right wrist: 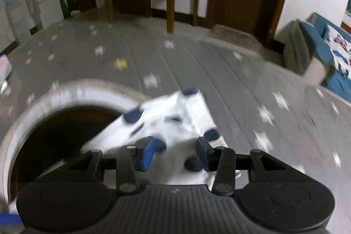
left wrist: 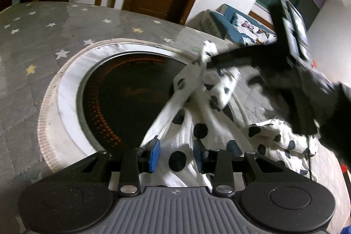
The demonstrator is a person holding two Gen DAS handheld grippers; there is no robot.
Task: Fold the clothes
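Because the white polka-dot garment draped over the round heater table is light, limp and bunched, we judge a hem corner the best hold, with the left gripper and right gripper both spread, gripping nothing.

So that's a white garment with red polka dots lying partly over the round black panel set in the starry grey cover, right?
Nearly. The dots on the white garment are dark navy to black, not red, as the left wrist view shows. It does lie partly over the round black panel in the starry grey cover.
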